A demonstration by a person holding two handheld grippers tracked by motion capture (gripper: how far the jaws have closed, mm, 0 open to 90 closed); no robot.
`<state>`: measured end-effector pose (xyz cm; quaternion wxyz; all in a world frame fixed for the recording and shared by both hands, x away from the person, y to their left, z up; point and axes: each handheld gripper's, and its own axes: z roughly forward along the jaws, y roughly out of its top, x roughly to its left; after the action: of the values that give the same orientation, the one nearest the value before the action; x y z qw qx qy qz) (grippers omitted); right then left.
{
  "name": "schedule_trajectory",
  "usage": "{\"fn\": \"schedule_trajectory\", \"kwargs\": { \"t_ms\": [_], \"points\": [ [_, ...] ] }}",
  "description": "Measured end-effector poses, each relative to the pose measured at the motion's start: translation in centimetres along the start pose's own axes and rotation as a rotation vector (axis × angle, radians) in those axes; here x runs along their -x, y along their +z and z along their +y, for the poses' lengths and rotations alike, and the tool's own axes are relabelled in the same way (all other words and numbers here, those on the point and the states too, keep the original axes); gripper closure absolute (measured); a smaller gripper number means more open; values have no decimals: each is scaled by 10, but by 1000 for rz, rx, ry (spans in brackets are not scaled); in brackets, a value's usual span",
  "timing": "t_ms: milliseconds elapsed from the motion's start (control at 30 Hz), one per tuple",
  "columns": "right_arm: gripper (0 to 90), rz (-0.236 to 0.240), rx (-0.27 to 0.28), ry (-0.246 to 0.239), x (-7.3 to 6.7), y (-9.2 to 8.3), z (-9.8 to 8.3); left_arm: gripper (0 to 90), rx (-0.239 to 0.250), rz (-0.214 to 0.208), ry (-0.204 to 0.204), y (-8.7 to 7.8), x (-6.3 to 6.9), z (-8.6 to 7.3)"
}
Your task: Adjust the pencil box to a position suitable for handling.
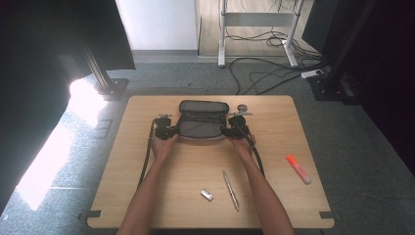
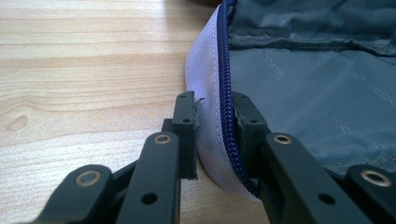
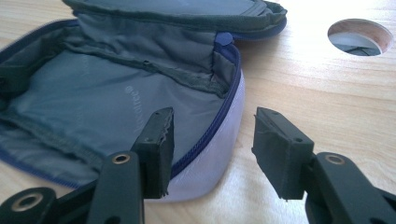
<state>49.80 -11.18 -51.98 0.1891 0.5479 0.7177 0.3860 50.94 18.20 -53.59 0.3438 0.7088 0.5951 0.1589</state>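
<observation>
A: We start at the left gripper [image 2: 215, 135]. Its jaws are pinched on the pencil case [image 1: 202, 121] wall — one pad on the pale lilac outside, the other on the grey lining, with the dark blue zipper [image 2: 227, 93] running up between them. In the left gripper view we see the fabric squeezed thin at that spot.

B: Agreed. For the right gripper [image 3: 212, 140] we note jaws spread, straddling the case's rounded corner. The inner jaw stands over the lining, the outer one over bare wood; neither pad presses on the fabric that we can see.

A: So one end held, the other end only bracketed. Case position?

B: In the high view it lies open on the far middle of the wooden table [image 1: 274, 166], lid folded back toward the far edge, a gripper at either short end. The person's hands come up from the near edge to meet it.

A: Moving outward — a round hole [image 3: 359, 37] in the tabletop sits just beyond the case's right end, seen in the right gripper view.

B: Nearer the person we log a silver pen [image 1: 231, 190] and a small white eraser [image 1: 207, 195], close together, well apart from the case. An orange highlighter [image 1: 298, 169] lies off to the right, near the table's edge.
</observation>
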Motion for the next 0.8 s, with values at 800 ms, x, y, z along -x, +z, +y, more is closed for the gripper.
{"fn": "schedule_trajectory", "kwargs": {
  "t_ms": [800],
  "points": [
    [759,-84,-97,-21,-3,27,0,785,12,-4,27,-2,-1,-3]
  ]
}}
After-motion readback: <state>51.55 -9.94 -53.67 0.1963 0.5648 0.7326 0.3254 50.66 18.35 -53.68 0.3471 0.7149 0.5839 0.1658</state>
